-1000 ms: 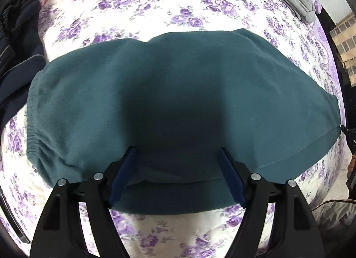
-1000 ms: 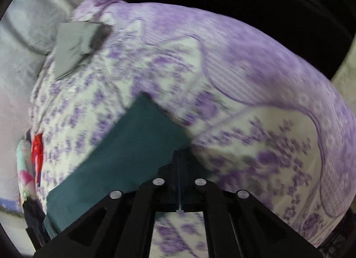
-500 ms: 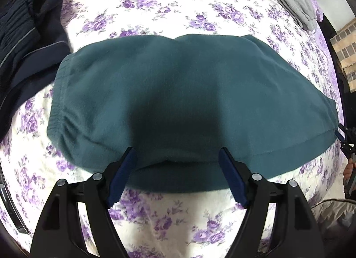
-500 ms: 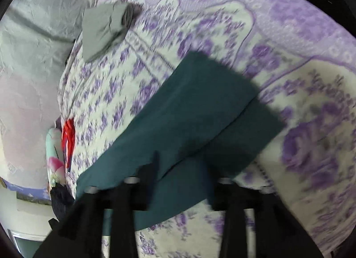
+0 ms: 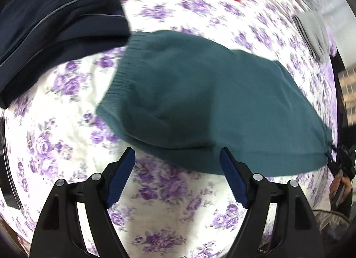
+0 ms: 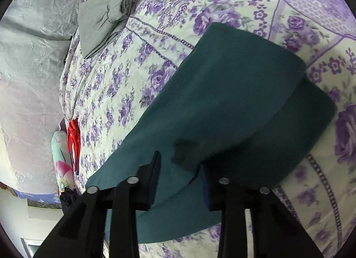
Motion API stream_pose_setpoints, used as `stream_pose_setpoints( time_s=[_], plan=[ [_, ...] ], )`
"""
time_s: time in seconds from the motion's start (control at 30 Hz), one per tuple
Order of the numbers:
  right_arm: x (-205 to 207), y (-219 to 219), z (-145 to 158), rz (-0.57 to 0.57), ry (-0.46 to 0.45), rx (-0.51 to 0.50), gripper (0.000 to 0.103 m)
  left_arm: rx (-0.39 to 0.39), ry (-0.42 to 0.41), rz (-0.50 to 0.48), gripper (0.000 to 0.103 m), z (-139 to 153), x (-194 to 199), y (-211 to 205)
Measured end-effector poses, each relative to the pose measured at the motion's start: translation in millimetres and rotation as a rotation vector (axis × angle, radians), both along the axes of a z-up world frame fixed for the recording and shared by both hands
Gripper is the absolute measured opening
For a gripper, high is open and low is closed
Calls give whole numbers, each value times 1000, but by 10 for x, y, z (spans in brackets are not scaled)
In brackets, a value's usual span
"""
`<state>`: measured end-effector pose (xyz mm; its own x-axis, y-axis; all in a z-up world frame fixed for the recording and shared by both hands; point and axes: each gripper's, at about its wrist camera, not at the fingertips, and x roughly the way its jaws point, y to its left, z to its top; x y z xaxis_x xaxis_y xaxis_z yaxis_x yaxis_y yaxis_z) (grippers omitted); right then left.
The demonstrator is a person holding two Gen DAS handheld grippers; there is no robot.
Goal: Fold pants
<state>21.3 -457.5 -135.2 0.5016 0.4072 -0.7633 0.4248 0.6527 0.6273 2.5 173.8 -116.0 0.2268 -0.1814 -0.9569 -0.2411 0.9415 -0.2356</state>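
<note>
On the floral bedsheet we find the teal pants lying flat, soft fleece doubled lengthwise, elastic waistband gathered. Our left gripper stands spread and empty just short of the hem. Our right gripper hangs parted over the 2 stacked leg ends, gripping nothing.

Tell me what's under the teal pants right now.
The teal pants lie folded on the purple floral bedsheet; in the right wrist view one teal layer overlaps another. Anything else beneath is covered.
</note>
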Motion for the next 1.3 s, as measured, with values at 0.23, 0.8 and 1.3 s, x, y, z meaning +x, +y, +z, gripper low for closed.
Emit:
stream_pose_setpoints(
  time_s=[0.23, 0.8, 1.3],
  plan=[
    [-69, -66, 101, -44, -17, -21, 2, 28, 26, 120, 75, -100, 178, 192],
    [-645, -301, 57, -99, -16, 6, 42, 175, 111, 76, 77, -270, 486, 143],
    [-428, 64, 695, 77, -93, -491, 64, 95, 27, 72, 75, 57, 152, 338]
  ],
)
